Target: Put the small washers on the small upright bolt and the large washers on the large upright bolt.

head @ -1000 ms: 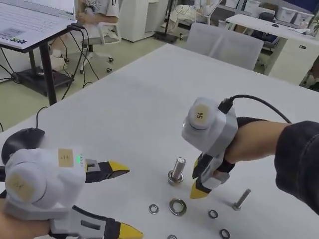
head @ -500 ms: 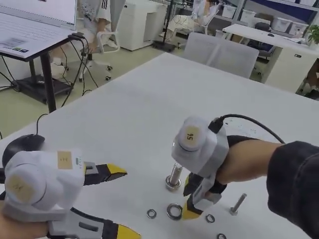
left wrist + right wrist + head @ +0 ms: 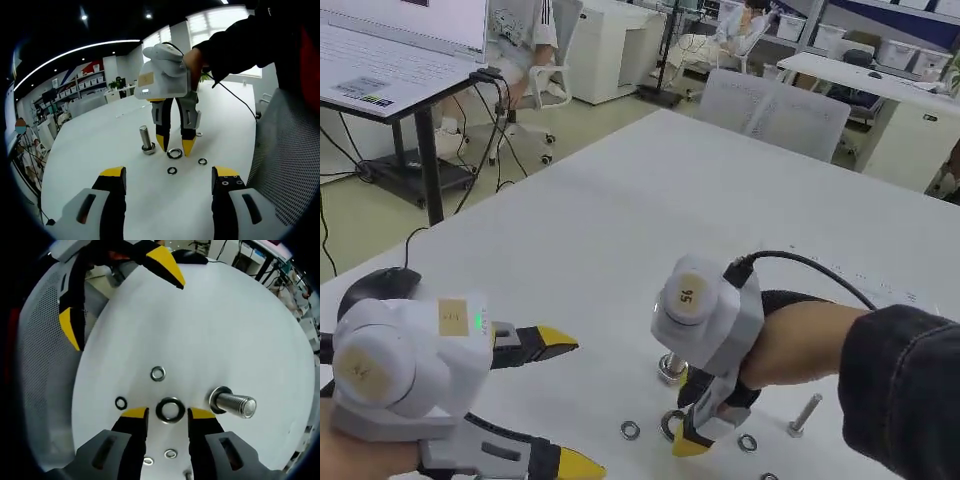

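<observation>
On white table (image 3: 650, 200), near side: left gripper (image 3: 578, 405), jaws wide, empty | right gripper (image 3: 175, 148) tip-down, jaws narrowly parted, nothing clamped | large bolt (image 3: 232, 404) upright just beside | large washer (image 3: 170, 410) flat between those jaws | small washers (image 3: 158, 373) flat nearby

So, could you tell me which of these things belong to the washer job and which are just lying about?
Job: large bolt, upright; large washer, between the jaws of the right gripper; small washers; small bolt, lying flat.
Lying about: mouse, laptop, chair.
</observation>
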